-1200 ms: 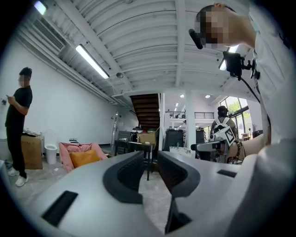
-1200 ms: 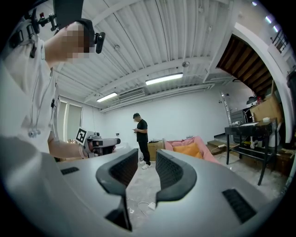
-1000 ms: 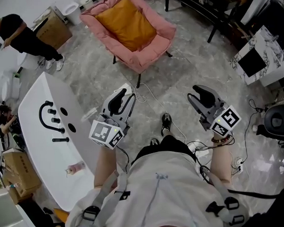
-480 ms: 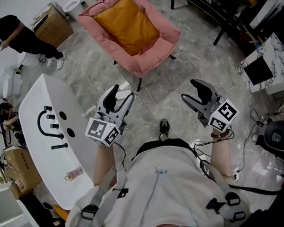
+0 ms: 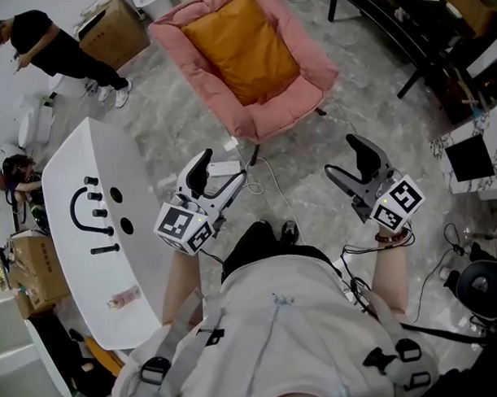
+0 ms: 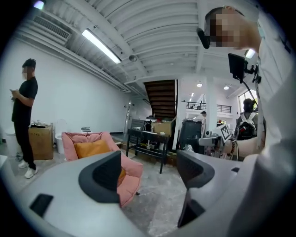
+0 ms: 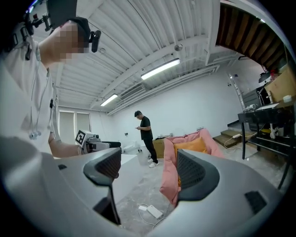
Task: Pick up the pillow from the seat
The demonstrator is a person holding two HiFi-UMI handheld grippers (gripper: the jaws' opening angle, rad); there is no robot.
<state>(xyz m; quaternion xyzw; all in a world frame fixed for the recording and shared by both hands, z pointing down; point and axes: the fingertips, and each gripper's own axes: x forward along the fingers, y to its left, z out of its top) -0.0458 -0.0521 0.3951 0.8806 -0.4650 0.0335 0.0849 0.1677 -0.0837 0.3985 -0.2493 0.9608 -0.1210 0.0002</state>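
Observation:
An orange pillow (image 5: pixel 243 46) lies on the seat of a pink armchair (image 5: pixel 298 102) at the top of the head view. Both grippers hover over the marble floor, short of the chair. My left gripper (image 5: pixel 221 170) points at the chair's front edge; its jaws are opening with nothing between them. My right gripper (image 5: pixel 348 161), further right, is also opening with nothing in it. In the left gripper view the pillow (image 6: pixel 92 148) shows left of the jaws. In the right gripper view the pillow (image 7: pixel 190 146) sits above the right jaw.
A white tub-like unit (image 5: pixel 87 232) with black fittings stands at my left. A person in black (image 5: pixel 60 55) stands beyond it beside a cardboard box (image 5: pixel 116 29). A black table (image 5: pixel 393 22) and a desk with a monitor (image 5: pixel 471 155) are right. A power strip (image 7: pixel 153 212) and cable lie on the floor.
Both grippers' jaws have spread wider. The view has shifted toward the chair, which now sits closer and more to the right; both grippers have moved slightly forward.

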